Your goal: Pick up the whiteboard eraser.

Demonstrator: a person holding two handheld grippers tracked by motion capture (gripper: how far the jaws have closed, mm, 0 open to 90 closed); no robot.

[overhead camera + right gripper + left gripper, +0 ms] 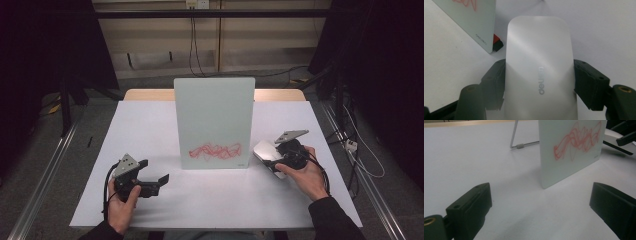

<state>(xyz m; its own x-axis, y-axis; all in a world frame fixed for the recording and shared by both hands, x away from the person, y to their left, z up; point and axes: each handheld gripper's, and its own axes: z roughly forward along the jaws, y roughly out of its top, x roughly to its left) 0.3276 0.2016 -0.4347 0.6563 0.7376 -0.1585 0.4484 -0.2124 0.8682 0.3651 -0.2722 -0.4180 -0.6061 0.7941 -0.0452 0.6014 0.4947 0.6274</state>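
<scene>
At the near edge of the white table (150, 125), the person's two forearms enter from below, each hand holding a gripper. The left hand (121, 200) holds the left gripper (152, 177) at the near left of the table; its jaws stand spread wide apart with nothing between them, as the left gripper view confirms, where bare tabletop lies between the two black jaws. The right hand (306, 175) holds the right gripper (272, 157) at the near right. Its jaws are pinched against the two long sides of a silver rounded-rectangle eraser (539, 67), which carries a grey "deli" logo on its top face. The eraser (266, 152) sits just beside the lower right corner of the whiteboard.

Farther in, at the table's centre, a small whiteboard (214, 120) stands upright on its bottom edge, leaning slightly back on a wire stand (517, 143) behind it. A red scribble (215, 150) runs across its lower part. In the right gripper view, a small red-and-black object (497, 43) lies on the table, touching the board's corner; what it is cannot be told.

Beyond the table lie a grey floor and cables (195, 45) hanging down the far wall.
</scene>
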